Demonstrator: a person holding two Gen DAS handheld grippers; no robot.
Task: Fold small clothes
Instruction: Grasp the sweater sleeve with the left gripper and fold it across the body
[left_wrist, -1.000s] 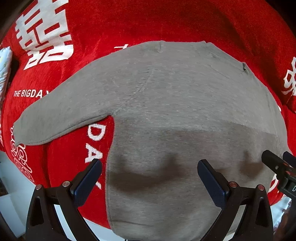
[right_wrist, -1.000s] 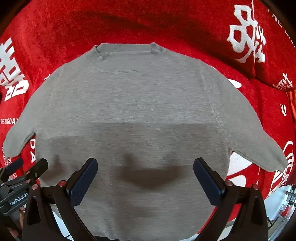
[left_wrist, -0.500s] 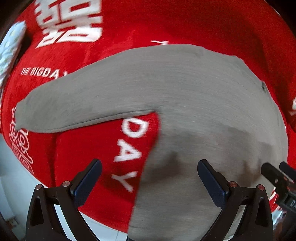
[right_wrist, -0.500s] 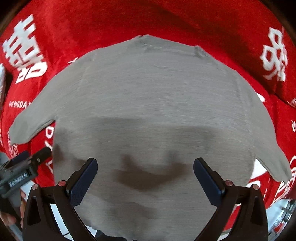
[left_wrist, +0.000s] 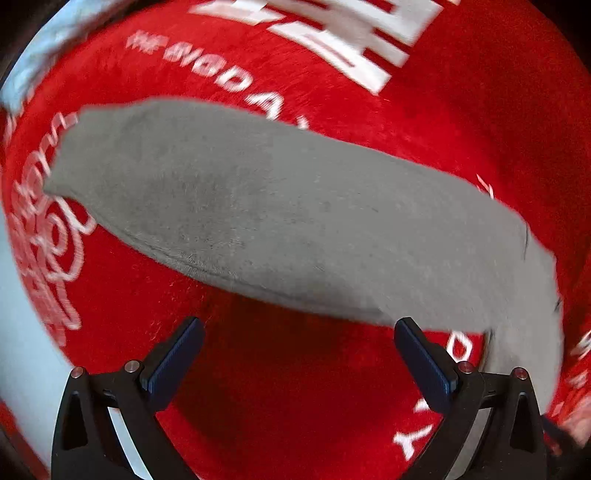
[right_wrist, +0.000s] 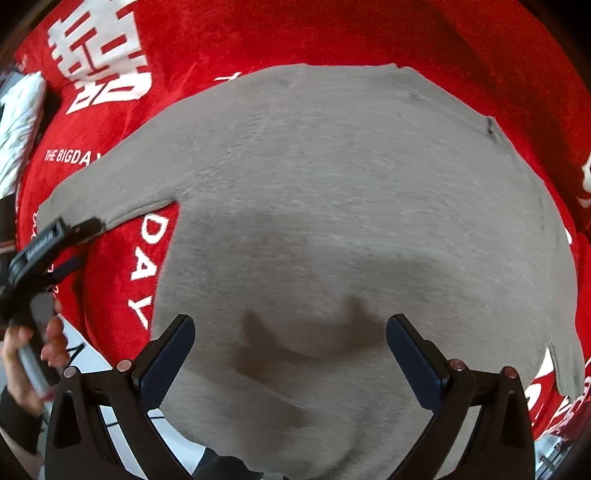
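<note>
since the grey shirt lies flat & unfolded on the red blanket, no fold's done yet, w/ left claw by its sleeve & right claw over the hem, both wide open, empty.

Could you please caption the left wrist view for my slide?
Open left gripper hovers above red blanket, facing grey shirt's sleeve.

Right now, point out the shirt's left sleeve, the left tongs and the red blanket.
Left sleeve (left_wrist: 207, 192): left wrist view, mid-sleeve.
Left tongs (right_wrist: 79, 230): right wrist view, tips by the sleeve cuff.
Red blanket (right_wrist: 332, 33): right wrist view, bare plush above the collar.
</note>
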